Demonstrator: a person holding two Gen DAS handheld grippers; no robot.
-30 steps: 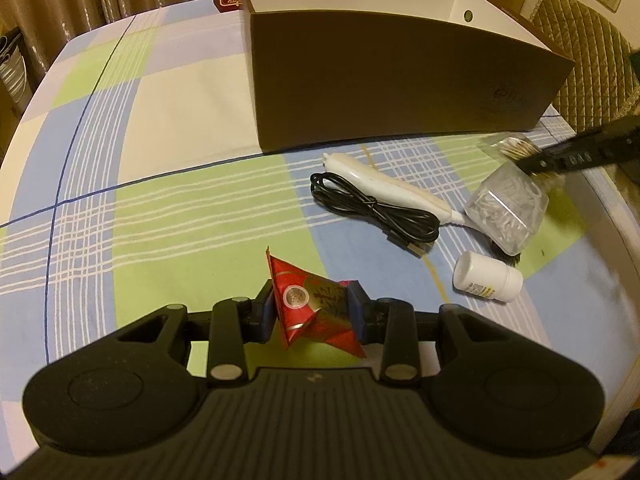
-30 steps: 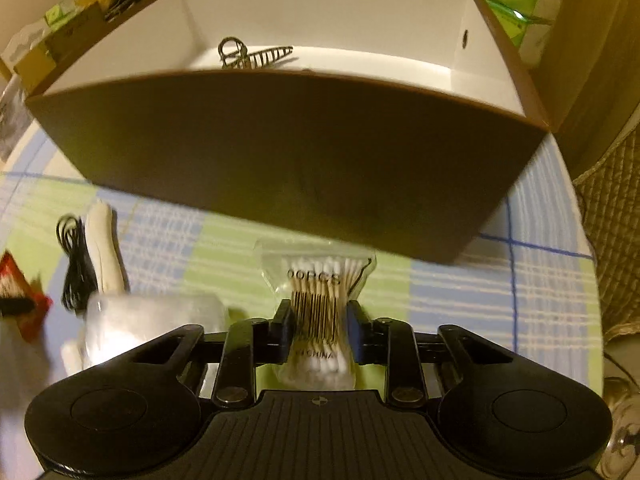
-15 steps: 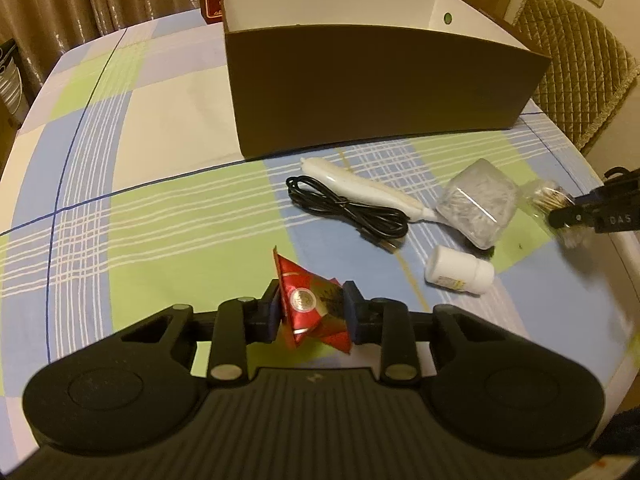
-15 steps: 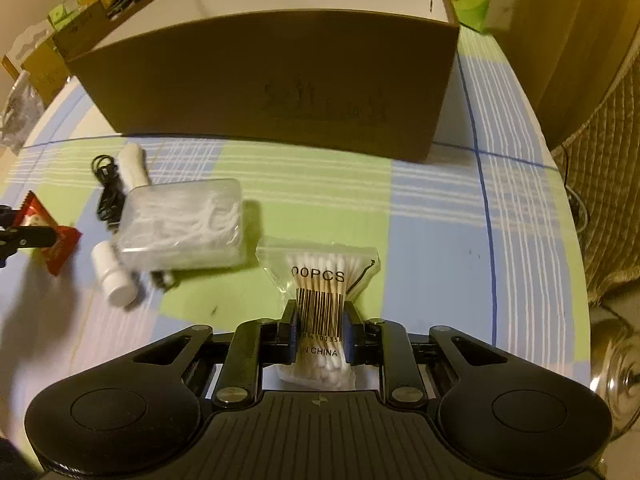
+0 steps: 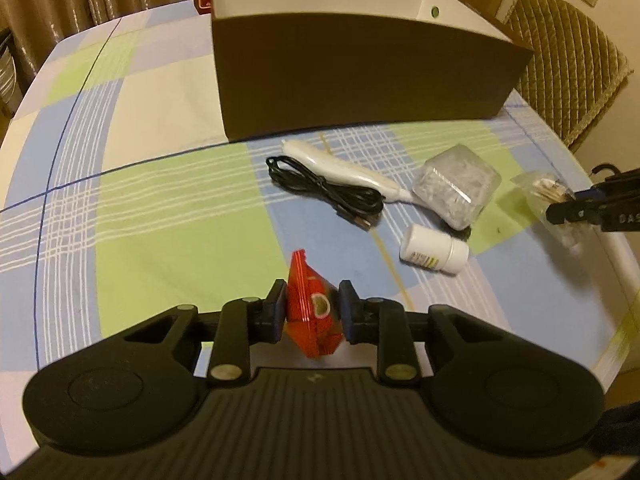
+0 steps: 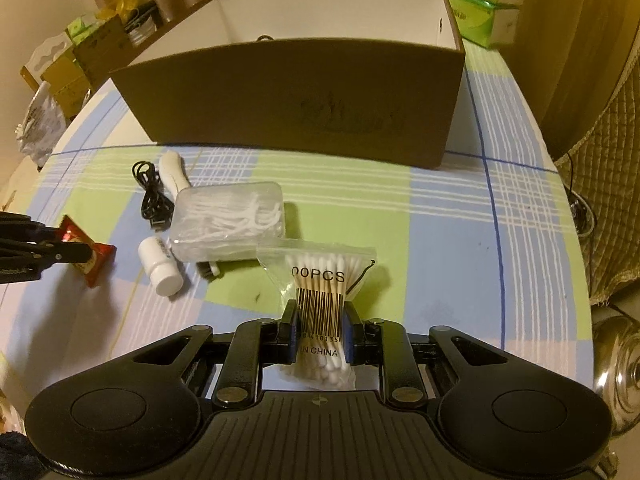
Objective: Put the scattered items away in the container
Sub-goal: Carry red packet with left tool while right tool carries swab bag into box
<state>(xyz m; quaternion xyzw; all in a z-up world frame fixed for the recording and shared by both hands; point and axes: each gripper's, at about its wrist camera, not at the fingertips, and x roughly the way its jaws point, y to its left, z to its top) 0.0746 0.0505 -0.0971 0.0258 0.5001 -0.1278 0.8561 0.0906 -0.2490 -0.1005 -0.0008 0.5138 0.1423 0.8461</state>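
My left gripper (image 5: 312,303) is shut on a red foil packet (image 5: 311,316), held just above the checked tablecloth. My right gripper (image 6: 320,322) is shut on a clear bag of cotton swabs (image 6: 320,280), pinched at the barcode. The brown box (image 6: 300,112) with white inner walls stands open at the back of the table. On the cloth in front of it lie a black cable (image 5: 320,192), a white wand (image 5: 340,168), a clear case of floss picks (image 6: 228,220) and a small white bottle (image 6: 160,268). A dark item peeks over the box's front wall.
The rounded table edge (image 5: 616,264) runs close on the right, with a quilted chair (image 5: 568,64) beyond it. Green tissue packs (image 6: 476,4) stand behind the box, and cartons (image 6: 80,68) crowd the far left. A shiny metal object (image 6: 616,364) sits off the table at lower right.
My right gripper has drawn back from the box with the swab bag, so the table items now show. The red packet looks squeezed narrower in the left pads.
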